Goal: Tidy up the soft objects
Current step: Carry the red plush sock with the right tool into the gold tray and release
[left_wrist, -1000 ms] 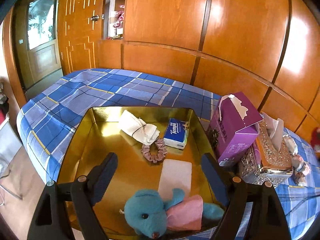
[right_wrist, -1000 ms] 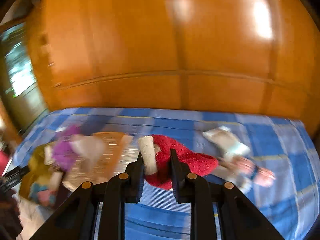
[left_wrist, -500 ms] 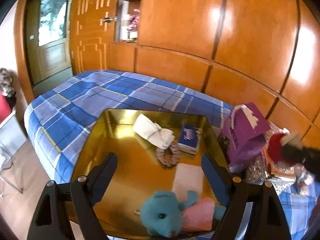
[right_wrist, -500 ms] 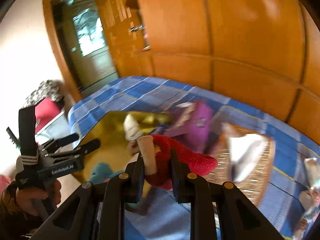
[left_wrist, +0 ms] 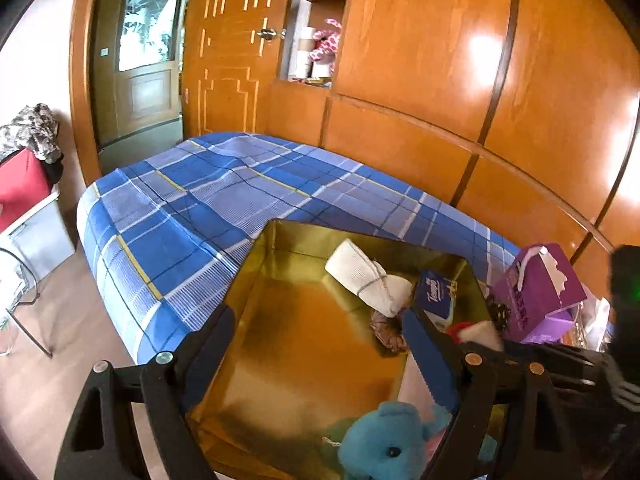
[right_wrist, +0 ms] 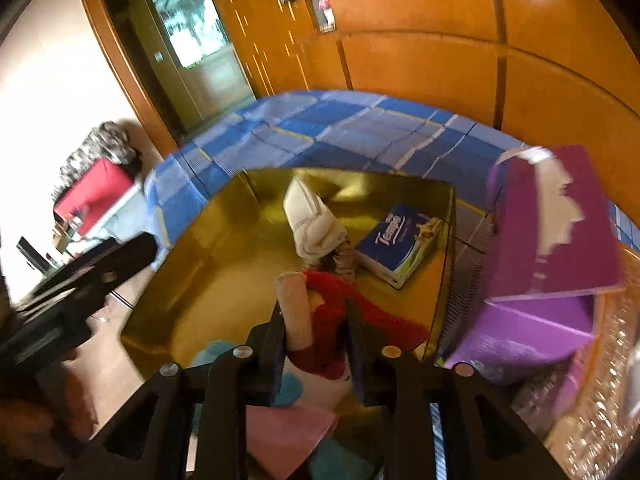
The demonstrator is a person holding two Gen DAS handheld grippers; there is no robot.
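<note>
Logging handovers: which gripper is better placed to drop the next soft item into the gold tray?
Right. The right gripper is shut on the red plush sock with a cream cuff above the gold tray; the left gripper is open and empty.

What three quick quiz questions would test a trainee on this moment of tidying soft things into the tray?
1. True or false: the right gripper is shut on the red and white plush sock.
2. The blue Tempo tissue pack lies: A in the shiny gold metal tray; B on the blue plaid bedspread.
3. Fill in: the left gripper is ____.

Key: 1 true; 2 A; 3 open.
</note>
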